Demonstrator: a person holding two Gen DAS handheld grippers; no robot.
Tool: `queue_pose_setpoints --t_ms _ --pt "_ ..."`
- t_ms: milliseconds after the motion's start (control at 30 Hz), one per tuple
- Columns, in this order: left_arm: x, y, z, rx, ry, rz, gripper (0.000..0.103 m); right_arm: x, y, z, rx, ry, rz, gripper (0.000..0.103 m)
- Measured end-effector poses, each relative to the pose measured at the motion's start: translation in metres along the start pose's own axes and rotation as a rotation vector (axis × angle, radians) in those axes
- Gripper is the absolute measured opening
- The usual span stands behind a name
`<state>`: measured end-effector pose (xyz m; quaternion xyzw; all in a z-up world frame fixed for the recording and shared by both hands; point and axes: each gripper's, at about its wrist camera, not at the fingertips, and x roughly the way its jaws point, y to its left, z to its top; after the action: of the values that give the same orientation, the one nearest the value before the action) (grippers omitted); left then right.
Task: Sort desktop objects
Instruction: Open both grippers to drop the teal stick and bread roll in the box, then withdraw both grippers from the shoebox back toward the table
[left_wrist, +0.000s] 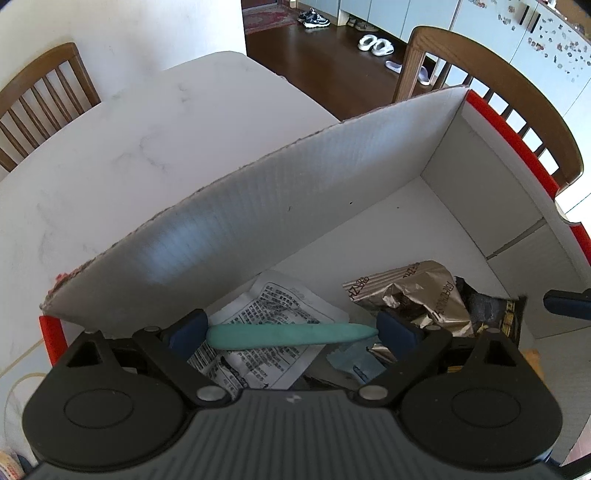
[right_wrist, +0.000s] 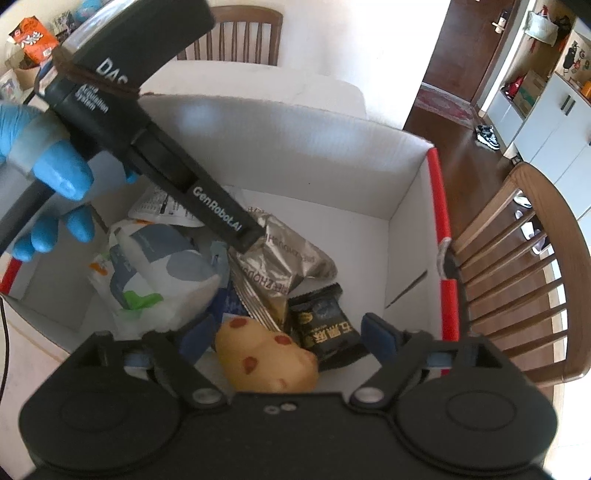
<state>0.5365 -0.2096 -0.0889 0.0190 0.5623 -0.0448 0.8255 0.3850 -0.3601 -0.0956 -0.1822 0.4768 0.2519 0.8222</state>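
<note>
The left gripper (left_wrist: 291, 332) clamps the teal stick (left_wrist: 291, 335) endwise — crosswise over the box (left_wrist: 480, 192); right gripper (right_wrist: 286, 341) gapes, empty.

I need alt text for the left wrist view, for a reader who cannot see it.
The left gripper holds a teal stick-shaped object lengthwise between its blue pads, above a white cardboard box with red edges. Inside lie a printed white packet and a crumpled gold wrapper.
</note>
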Motion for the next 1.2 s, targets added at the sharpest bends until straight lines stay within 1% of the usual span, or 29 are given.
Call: queue_pose_setpoints --t_ms 100,200,233,367,600,933,1200 --pt "-0.004 -0.001 -0.001 -0.012 -0.011 -0.004 0.098 -0.004 -0.005 0.001 0.006 -0.015 0.001 0.087" --pt "-0.009 -0.002 -0.001 -0.023 -0.026 -0.013 0.102 -0.008 -0.009 0.003 0.014 -0.031 0.004 0.088" --pt "-0.011 -0.002 0.000 -0.022 -0.034 -0.006 0.103 -0.011 -0.009 0.002 0.017 -0.036 0.015 0.090" --pt "-0.017 -0.004 0.001 -0.014 -0.056 0.003 0.103 -0.018 -0.009 0.002 0.023 -0.056 0.023 0.092" --pt "-0.031 -0.003 -0.004 -0.033 -0.081 -0.024 0.103 -0.028 -0.012 -0.002 0.057 -0.082 0.016 0.092" --pt "-0.064 -0.001 -0.018 -0.032 -0.142 -0.058 0.103 -0.049 -0.009 -0.008 0.087 -0.126 0.018 0.092" --pt "-0.096 0.002 -0.041 -0.040 -0.209 -0.084 0.103 -0.068 -0.007 -0.018 0.147 -0.174 0.036 0.092"
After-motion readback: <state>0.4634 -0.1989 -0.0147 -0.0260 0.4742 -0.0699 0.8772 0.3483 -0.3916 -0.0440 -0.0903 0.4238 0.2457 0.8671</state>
